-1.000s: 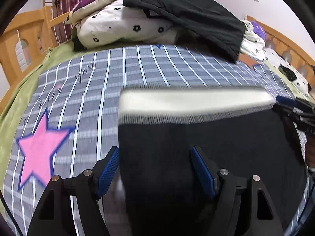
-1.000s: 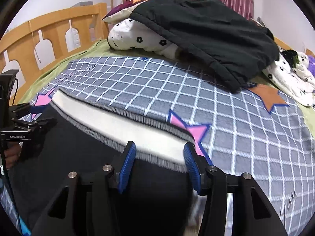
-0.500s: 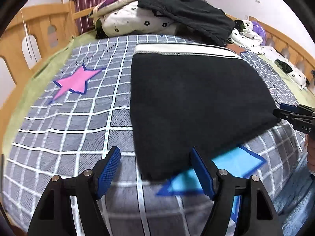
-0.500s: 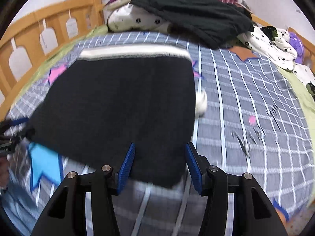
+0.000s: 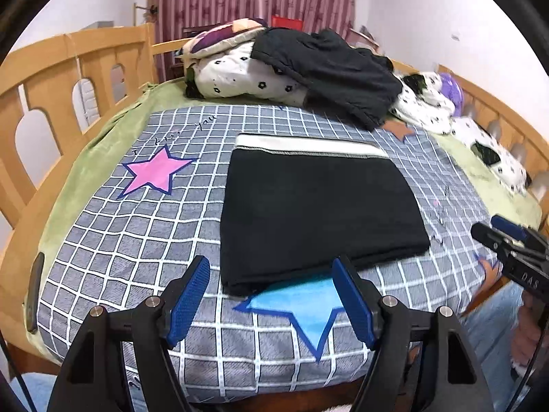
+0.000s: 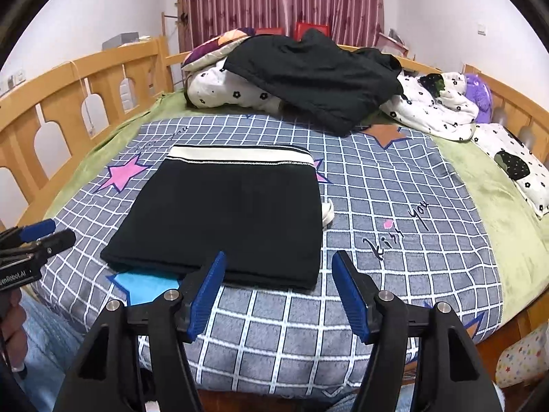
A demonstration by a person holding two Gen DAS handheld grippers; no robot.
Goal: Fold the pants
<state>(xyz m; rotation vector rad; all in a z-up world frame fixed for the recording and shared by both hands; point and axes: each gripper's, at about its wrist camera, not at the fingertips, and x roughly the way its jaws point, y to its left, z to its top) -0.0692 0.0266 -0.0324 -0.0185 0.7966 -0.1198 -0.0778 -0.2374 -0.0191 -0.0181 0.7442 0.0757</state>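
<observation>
The black pants (image 5: 315,206) lie folded into a flat rectangle on the checked bedspread, cream waistband (image 5: 308,144) at the far end. They show the same way in the right wrist view (image 6: 233,213), with a bit of white drawstring (image 6: 327,211) at their right edge. My left gripper (image 5: 271,295) is open and empty, held back over the near edge of the bed, apart from the pants. My right gripper (image 6: 278,292) is open and empty too, just short of the fold's near edge. Each gripper also shows in the other's view: the right one (image 5: 507,243) and the left one (image 6: 31,240).
A checked grey bedspread (image 5: 137,247) with coloured stars covers the bed. Pillows and a black jacket (image 6: 308,72) are piled at the head. White spotted bedding (image 6: 439,106) lies at the right. Wooden rails (image 6: 85,92) run along both sides.
Both grippers have let go of the pants and pulled back toward the near edge of the bed. The pants have gone from being held up to lying flat and folded.
</observation>
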